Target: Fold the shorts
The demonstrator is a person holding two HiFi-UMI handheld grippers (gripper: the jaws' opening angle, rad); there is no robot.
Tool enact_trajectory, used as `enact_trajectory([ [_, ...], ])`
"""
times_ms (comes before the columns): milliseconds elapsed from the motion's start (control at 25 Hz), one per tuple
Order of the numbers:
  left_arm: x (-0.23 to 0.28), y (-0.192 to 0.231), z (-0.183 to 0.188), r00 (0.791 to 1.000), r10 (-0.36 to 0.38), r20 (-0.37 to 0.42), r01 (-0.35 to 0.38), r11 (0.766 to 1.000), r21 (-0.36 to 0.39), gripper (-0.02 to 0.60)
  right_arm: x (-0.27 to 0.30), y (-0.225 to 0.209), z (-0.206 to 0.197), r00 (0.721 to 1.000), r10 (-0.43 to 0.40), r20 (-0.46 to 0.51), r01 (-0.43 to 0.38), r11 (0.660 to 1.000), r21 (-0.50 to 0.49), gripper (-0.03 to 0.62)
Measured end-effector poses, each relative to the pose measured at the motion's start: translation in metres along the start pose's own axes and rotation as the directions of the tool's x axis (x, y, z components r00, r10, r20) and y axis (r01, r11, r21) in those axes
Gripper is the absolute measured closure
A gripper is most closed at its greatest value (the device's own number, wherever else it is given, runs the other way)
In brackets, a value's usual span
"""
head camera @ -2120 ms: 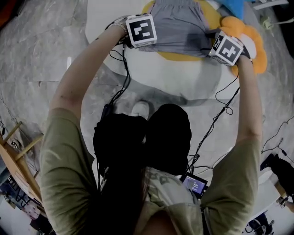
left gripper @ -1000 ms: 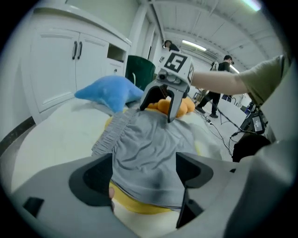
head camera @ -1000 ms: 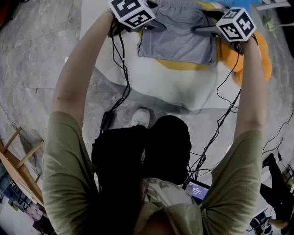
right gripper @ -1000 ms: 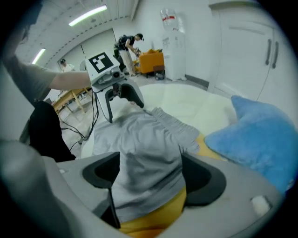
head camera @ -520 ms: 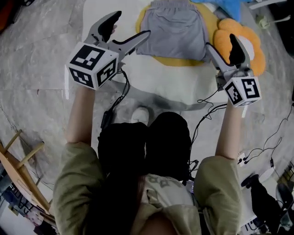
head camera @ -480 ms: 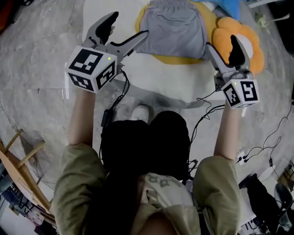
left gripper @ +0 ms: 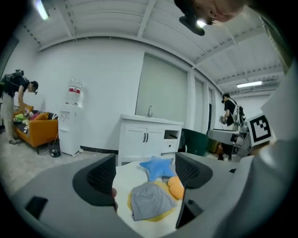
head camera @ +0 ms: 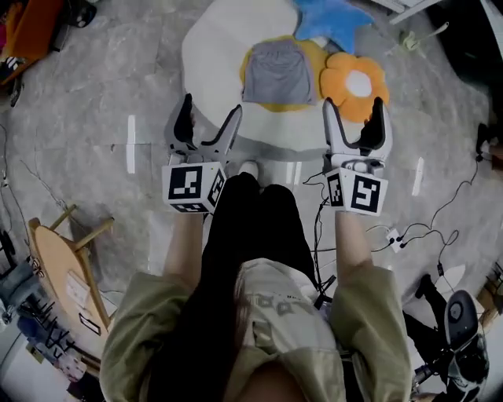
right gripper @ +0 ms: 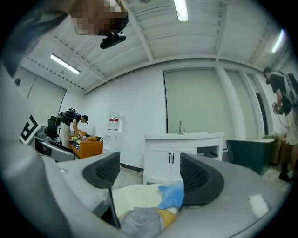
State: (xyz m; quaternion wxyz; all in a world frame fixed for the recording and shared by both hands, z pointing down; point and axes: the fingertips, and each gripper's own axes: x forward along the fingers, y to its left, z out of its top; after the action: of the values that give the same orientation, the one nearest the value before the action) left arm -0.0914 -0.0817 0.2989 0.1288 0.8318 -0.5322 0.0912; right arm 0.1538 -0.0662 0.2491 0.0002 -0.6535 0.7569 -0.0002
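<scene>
The grey shorts [head camera: 277, 72] lie folded and flat on a yellow round cushion [head camera: 259, 106] on the white rug [head camera: 212, 47], well ahead of both grippers. My left gripper [head camera: 211, 108] is raised above the floor at the rug's near edge, jaws wide apart and empty. My right gripper [head camera: 354, 106] is held level beside it, also open and empty. In the left gripper view the shorts [left gripper: 148, 201] show far off between the fingers of the left gripper [left gripper: 146, 172]. The right gripper [right gripper: 150, 174] frames the shorts [right gripper: 139, 219] low in the right gripper view.
A blue star cushion [head camera: 330, 20] and an orange flower cushion [head camera: 355, 82] lie beside the shorts. Cables [head camera: 409, 228] trail over the stone floor at the right. A wooden frame [head camera: 67, 267] stands at the left. Beyond the rug are a white sink cabinet [left gripper: 149, 139] and a water dispenser [left gripper: 70, 125].
Both grippers have let go of the shorts and come up and back toward the person, jaws open. The shorts stay folded on the yellow cushion.
</scene>
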Motion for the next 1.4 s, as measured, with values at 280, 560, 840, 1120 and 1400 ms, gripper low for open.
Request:
enact_trajectory([
  [280,-0.118,-0.038,0.16,0.999,0.051,-0.009,-0.052,0.998,-0.031,0.449,-0.062,0.031,0.191,0.998,0.041,-0.05,-0.04,0.999,0.021,0.336],
  [560,-0.188,-0.08,0.273,0.986,0.101,0.136,-0.104,0.994,0.014,0.56,-0.129,0.041,0.297,0.999,0.044,-0.017,-0.044,0.999,0.011,0.505],
  [840,-0.222,-0.117,0.322,0.962,0.064,0.266,-0.076,0.996,0.035,0.572,-0.16,0.054,0.338,0.998,0.039,0.047,-0.035,0.996,-0.08,0.592],
  [1120,-0.242,-0.103,0.323,0.959,0.037,0.282,-0.042,0.999,0.013,0.572,-0.171,0.081,0.364,0.995,0.005,0.099,0.007,0.992,-0.124,0.592],
  [1400,-0.252,-0.1,0.322,0.957,0.012,0.291,-0.019,1.0,0.019,0.572,-0.177,0.094,0.381,0.991,-0.014,0.135,0.028,0.994,-0.102,0.592],
])
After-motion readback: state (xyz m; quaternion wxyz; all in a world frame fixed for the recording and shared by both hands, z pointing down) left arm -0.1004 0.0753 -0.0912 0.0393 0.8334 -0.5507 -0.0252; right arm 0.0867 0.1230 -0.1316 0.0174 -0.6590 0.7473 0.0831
